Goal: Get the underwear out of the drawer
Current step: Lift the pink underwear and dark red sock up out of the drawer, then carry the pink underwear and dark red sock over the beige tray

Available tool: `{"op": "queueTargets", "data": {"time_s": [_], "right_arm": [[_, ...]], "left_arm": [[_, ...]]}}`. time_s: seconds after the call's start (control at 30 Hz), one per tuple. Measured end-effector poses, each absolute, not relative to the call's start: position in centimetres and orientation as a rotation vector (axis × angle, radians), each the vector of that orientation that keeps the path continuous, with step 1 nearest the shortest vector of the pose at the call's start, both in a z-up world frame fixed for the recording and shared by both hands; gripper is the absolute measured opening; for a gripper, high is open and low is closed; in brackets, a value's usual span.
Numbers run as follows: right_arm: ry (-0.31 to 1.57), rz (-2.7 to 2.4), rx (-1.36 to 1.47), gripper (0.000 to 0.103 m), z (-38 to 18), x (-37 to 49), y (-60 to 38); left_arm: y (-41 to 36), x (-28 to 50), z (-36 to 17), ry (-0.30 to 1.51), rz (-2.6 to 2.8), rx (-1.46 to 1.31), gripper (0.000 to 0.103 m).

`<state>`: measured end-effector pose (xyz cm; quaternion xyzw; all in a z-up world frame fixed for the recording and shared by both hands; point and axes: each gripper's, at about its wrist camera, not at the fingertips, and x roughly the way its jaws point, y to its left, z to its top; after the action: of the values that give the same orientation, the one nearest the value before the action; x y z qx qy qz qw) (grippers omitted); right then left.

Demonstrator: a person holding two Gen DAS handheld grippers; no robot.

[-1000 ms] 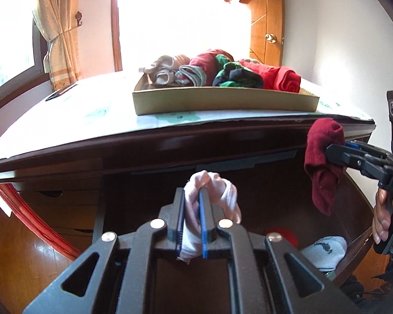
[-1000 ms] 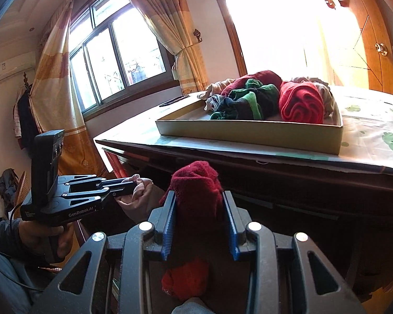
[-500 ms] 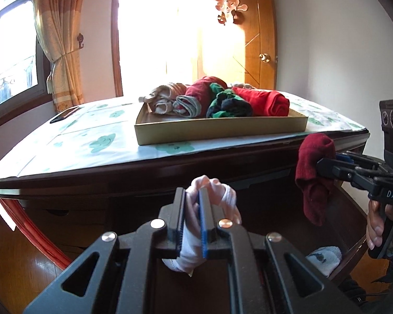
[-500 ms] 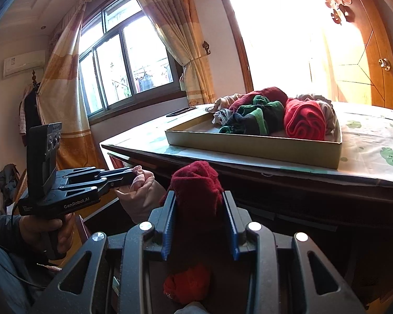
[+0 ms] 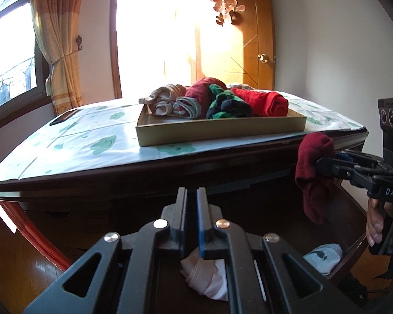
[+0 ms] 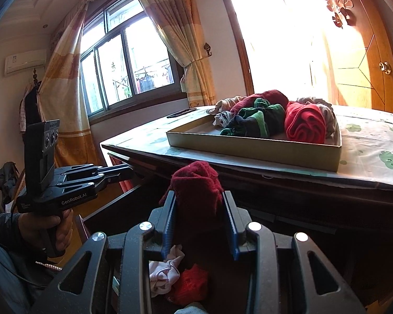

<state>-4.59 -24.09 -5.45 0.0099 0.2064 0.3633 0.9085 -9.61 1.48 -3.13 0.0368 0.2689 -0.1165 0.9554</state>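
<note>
My left gripper (image 5: 192,191) hangs over the open drawer (image 5: 353,238), its jaws closing with nothing between them. The pink-white underwear (image 5: 205,278) lies loose in the drawer just below it, also seen in the right wrist view as the pink underwear (image 6: 165,272). My right gripper (image 6: 197,196) is shut on a dark red underwear piece (image 6: 196,183), held up in front of the table edge. From the left wrist view, that right gripper (image 5: 321,162) sits at the right with the dark red piece (image 5: 313,172) dangling from it. The left gripper (image 6: 129,171) shows at the left.
A shallow cardboard tray (image 5: 222,130) on the table (image 5: 91,144) holds several rolled garments. In the drawer lie a red garment (image 6: 191,285) and a light blue one (image 5: 322,259). A person's hands hold both gripper handles. A phone (image 5: 64,116) lies at the table's far left.
The pink-white underwear has slipped out of my left gripper and dropped into the drawer. The right gripper keeps its hold on the dark red piece and has hardly moved.
</note>
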Motion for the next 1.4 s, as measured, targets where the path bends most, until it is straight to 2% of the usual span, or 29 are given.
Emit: {"op": "queueTargets", "data": {"time_s": [0.07, 0.17, 0.27, 0.4, 0.47, 0.63, 0.87, 0.9, 0.97, 1.1, 1.17, 1.4], "right_arm": [[0.428, 0.75, 0.021, 0.036, -5.5, -4.6, -24.1], [0.43, 0.751, 0.021, 0.036, -5.5, -4.6, -24.0], [0.428, 0.752, 0.027, 0.036, -5.5, -4.6, -24.2], [0.423, 0.756, 0.04, 0.036, -5.5, -4.5, -24.5], [0.421, 0.758, 0.045, 0.036, -5.5, -4.5, -24.6], [0.412, 0.761, 0.053, 0.036, -5.5, -4.6, -24.8], [0.403, 0.762, 0.064, 0.036, -5.5, -4.7, -25.1], [0.403, 0.763, 0.065, 0.036, -5.5, -4.6, -25.1], [0.4, 0.763, 0.066, 0.036, -5.5, -4.7, -25.2], [0.401, 0.761, 0.069, 0.036, -5.5, -4.5, -25.2], [0.402, 0.761, 0.067, 0.036, -5.5, -4.5, -25.2], [0.4, 0.754, 0.066, 0.036, -5.4, -4.5, -25.2]], "left_arm": [[1.1, -9.2, -3.7, 0.601, -0.277, 0.081, 0.004], [0.0, -7.5, -5.6, 0.802, -0.359, 0.104, 0.009], [-0.7, -6.1, -7.5, 0.975, -0.406, 0.088, 0.028], [-1.9, -5.0, -8.8, 1.113, -0.449, 0.067, 0.061], [-2.6, -4.5, -9.5, 1.183, -0.458, 0.062, 0.07], [-4.3, -3.2, -11.8, 1.35, -0.44, 0.089, 0.074], [-6.6, -2.5, -13.2, 1.397, -0.416, 0.191, 0.074], [-6.7, -2.4, -13.4, 1.402, -0.413, 0.188, 0.073], [-7.0, -2.2, -13.6, 1.408, -0.435, 0.189, 0.061], [-7.5, -2.5, -13.9, 1.404, -0.466, 0.2, 0.01], [-7.5, -2.9, -13.7, 1.368, -0.464, 0.207, 0.005], [-5.8, -5.7, -10.2, 1.162, -0.458, 0.159, 0.003]]}}
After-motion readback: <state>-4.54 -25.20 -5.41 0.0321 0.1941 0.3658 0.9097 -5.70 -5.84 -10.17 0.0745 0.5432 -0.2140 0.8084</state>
